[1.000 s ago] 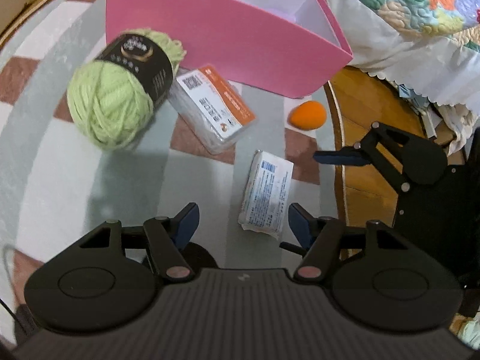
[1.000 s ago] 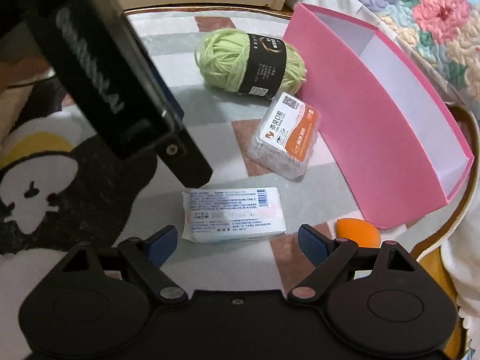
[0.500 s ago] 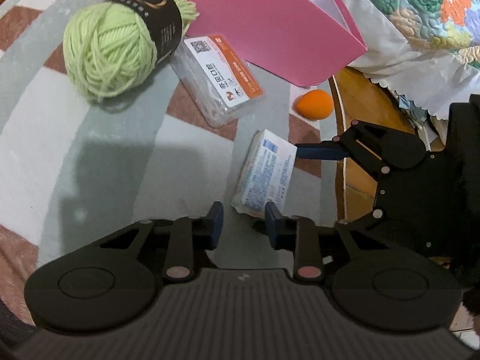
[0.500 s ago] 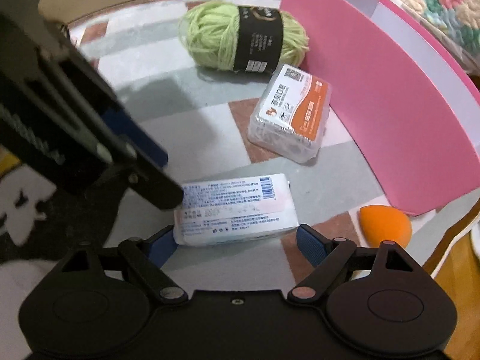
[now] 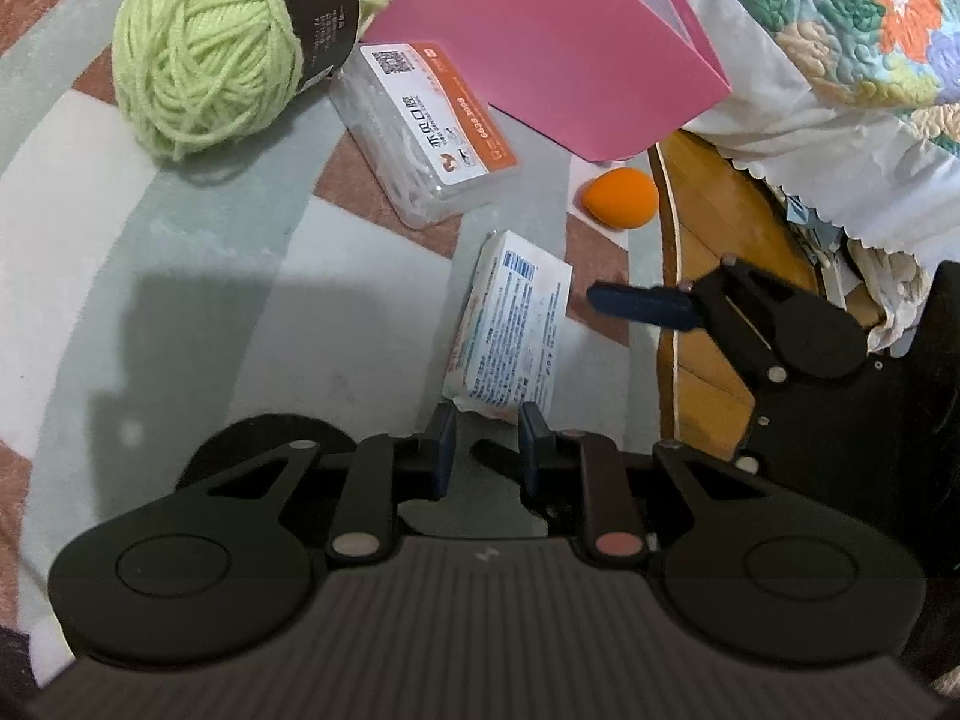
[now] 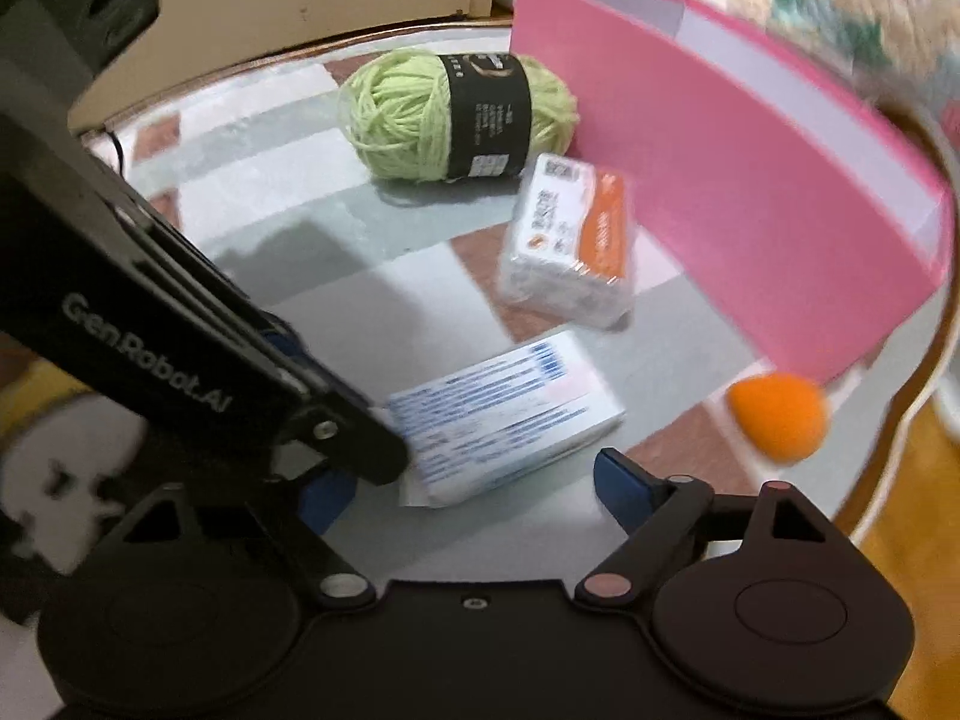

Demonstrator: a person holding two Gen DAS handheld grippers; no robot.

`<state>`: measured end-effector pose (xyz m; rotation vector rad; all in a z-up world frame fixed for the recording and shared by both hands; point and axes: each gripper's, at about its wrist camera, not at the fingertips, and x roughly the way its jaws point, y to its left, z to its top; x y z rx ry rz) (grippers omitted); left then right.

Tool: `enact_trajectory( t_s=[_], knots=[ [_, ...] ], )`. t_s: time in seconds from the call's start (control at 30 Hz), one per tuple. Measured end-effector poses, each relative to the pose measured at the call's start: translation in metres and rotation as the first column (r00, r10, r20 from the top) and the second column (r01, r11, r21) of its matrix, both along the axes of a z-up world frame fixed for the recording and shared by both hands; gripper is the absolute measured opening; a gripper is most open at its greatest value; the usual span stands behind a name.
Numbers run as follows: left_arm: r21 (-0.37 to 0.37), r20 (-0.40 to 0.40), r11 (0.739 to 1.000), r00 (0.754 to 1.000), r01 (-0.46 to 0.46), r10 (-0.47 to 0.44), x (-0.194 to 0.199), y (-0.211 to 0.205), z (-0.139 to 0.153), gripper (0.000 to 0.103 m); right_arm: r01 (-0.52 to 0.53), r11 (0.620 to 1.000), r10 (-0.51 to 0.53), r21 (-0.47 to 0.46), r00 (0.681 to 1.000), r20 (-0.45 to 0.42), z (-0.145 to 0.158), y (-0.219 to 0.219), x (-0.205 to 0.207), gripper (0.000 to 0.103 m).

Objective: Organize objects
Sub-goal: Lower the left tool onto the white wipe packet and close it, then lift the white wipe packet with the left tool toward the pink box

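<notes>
Left wrist view
- Left gripper: jaws drawn narrow, pinching the near end of the white packet; they have just been closing
- White packet: flat on the rug, blue print up, lengthwise away from the camera
- Right gripper: one blue finger reaches in from the right, just beside the packet's far right edge; the other finger is hidden
- Yarn ball: pale green with a black band, upper left; touching the floss box
- Floss box: clear, orange-and-white label, between yarn and pink box
- Orange sponge: near the pink box's corner, at the rug's edge

Right wrist view
- Right gripper: jaws wide, one finger at either side of the white packet; no pad visibly pressing
- Left gripper: dark body across the left, covering the packet's left end
- Pink box: upright and open on the right; yarn ball and floss box beside its wall
- Orange sponge: blurred, near the box's near corner
</notes>
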<state>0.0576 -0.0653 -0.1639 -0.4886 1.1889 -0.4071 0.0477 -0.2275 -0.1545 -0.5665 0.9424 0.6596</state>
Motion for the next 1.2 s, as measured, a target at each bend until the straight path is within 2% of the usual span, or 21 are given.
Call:
enact_trajectory(
  t_s=[0.13, 0.23, 0.3, 0.33, 0.47, 0.6, 0.73, 0.9, 1.03, 1.2],
  knots=[
    [-0.020, -0.019, 1.000, 1.000, -0.019, 0.019, 0.002, -0.002, -0.003, 0.020, -0.073, 0.996, 0.074, -0.043, 0.997, 0.021, -0.004, 0.004, 0.012, 0.102],
    [-0.023, -0.008, 1.000, 1.000, -0.016, 0.016, 0.003, -0.002, -0.004, 0.021, -0.102, 0.995, 0.102, -0.004, 0.993, -0.063, -0.005, 0.000, 0.029, 0.103],
    [-0.035, -0.019, 0.999, 0.999, -0.030, 0.029, 0.006, 0.000, -0.005, 0.021, -0.049, 0.998, 0.054, 0.039, 0.988, -0.143, -0.007, -0.006, 0.040, 0.102],
    [-0.039, -0.023, 0.999, 0.999, -0.033, 0.032, 0.006, 0.001, -0.006, 0.021, -0.028, 0.998, 0.036, 0.052, 0.987, -0.158, -0.008, -0.008, 0.041, 0.102],
    [-0.046, -0.027, 0.998, 0.999, -0.039, 0.038, 0.006, 0.001, -0.007, 0.020, -0.048, 0.996, 0.054, 0.069, 0.994, -0.099, -0.004, -0.007, 0.024, 0.093],
    [-0.062, -0.042, 0.996, 0.997, -0.067, 0.065, 0.006, 0.006, -0.008, 0.021, -0.011, 0.997, 0.016, 0.074, 0.998, -0.068, -0.001, -0.004, 0.012, 0.093],
    [-0.046, -0.015, 0.993, 0.994, -0.110, 0.110, 0.007, 0.019, -0.002, 0.021, 0.045, 0.990, -0.029, 0.136, 0.992, -0.120, 0.006, -0.009, 0.005, 0.093],
    [0.012, 0.014, 0.995, 0.995, -0.103, 0.103, 0.011, 0.027, 0.002, 0.020, 0.079, 0.970, -0.042, 0.228, 0.986, -0.163, 0.013, -0.014, -0.003, 0.092],
    [0.024, 0.021, 0.997, 0.997, -0.075, 0.075, 0.008, 0.021, 0.004, 0.021, 0.116, 0.969, -0.084, 0.217, 0.985, -0.151, 0.005, -0.015, -0.001, 0.092],
    [-0.007, 0.001, 0.996, 0.996, -0.092, 0.092, 0.008, 0.019, -0.003, 0.024, 0.125, 0.968, -0.101, 0.216, 0.988, -0.118, -0.006, -0.014, 0.006, 0.090]
  ],
)
